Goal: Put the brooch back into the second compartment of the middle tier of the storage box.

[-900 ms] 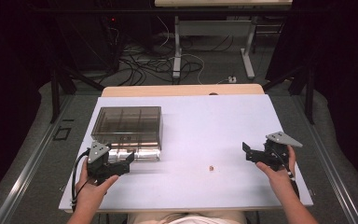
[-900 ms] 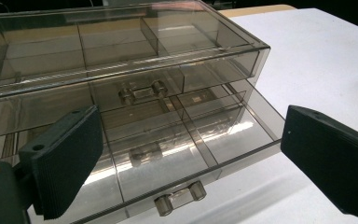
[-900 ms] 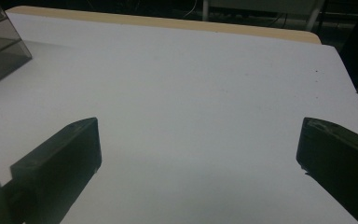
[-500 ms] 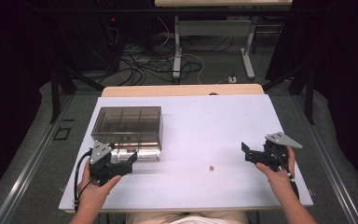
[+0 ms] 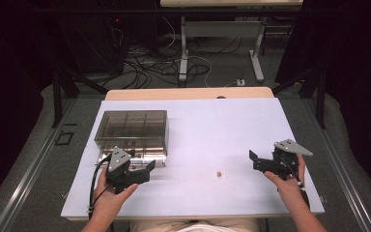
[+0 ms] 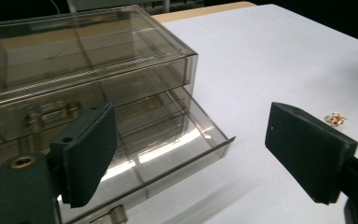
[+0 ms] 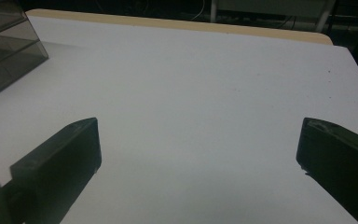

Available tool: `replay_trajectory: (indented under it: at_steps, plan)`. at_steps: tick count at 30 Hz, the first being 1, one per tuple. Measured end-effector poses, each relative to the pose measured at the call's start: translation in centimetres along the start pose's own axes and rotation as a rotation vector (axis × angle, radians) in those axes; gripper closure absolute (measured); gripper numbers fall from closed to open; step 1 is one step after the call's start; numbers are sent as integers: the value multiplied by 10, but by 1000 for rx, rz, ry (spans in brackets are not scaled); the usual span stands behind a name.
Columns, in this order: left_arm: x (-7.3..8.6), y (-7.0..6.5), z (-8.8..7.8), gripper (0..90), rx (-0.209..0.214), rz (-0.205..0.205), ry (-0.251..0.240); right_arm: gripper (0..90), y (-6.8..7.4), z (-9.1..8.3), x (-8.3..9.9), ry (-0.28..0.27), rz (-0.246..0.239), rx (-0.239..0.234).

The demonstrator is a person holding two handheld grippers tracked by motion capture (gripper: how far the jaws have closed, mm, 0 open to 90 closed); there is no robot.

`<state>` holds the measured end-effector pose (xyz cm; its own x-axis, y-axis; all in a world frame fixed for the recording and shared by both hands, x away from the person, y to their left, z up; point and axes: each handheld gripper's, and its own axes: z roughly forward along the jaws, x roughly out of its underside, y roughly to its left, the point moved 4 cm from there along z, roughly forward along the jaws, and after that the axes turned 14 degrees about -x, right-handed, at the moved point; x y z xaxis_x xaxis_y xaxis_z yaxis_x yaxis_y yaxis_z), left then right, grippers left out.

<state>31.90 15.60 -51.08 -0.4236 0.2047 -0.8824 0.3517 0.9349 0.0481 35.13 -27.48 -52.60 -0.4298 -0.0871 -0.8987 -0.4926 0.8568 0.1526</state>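
A lab or test room, by the look: white table (image 5: 232, 130) on a dark floor, loose cables (image 5: 166, 65) (a tangle) beyond its far edge, black curtains (image 5: 348, 63).

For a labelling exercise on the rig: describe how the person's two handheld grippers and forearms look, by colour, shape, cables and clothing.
Both the left gripper and the right gripper are black, each with two flat, blocky, matte black jaws and a grey three-cornered plate on top. A black cable loops from the left one. A brass-coloured insert shows at a jaw base in the left gripper view. No sleeves show on the forearms.
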Motion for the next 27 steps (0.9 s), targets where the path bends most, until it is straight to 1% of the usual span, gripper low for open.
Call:
replay_trajectory:
  at_steps: [2, 4, 5, 6, 7, 9, 12, 15, 19, 24, 27]
  plan:
    - [-1, -4, 1, 183, 7, 7, 2, 0, 0, 1, -1, -5, -3, -6]
    - [-2, -9, 2, 186, 16, 18, 4, 0, 2, 1, -1, -12, 5, -6]
    - [-3, -11, 2, 186, 17, 22, 5, 0, 1, 1, 0, -1, 3, -6]
    - [-3, -11, 2, 186, 17, 22, 5, 0, 2, 1, 0, 5, 12, -8]
    - [-4, -17, 3, 186, 26, 28, 8, 0, 2, 1, 0, 6, 8, -10]
    - [-6, -23, 4, 186, 40, 31, 14, 0, 3, 2, 0, 6, 10, -15]
    - [-8, -31, 7, 186, 52, 53, 22, 0, 3, 4, 0, -2, -1, -20]
    - [-11, -38, 10, 187, 63, 75, 27, 0, 4, 4, 0, 0, 0, -27]
    - [-15, -47, 15, 187, 80, 85, 32, 0, 5, 4, 0, 5, 1, -25]
    - [-23, -59, 22, 186, 94, 79, 30, 0, 5, 4, 1, 1, -6, -34]
    - [-27, -66, 25, 186, 88, 94, 31, 0, 5, 5, 2, 0, -1, -39]
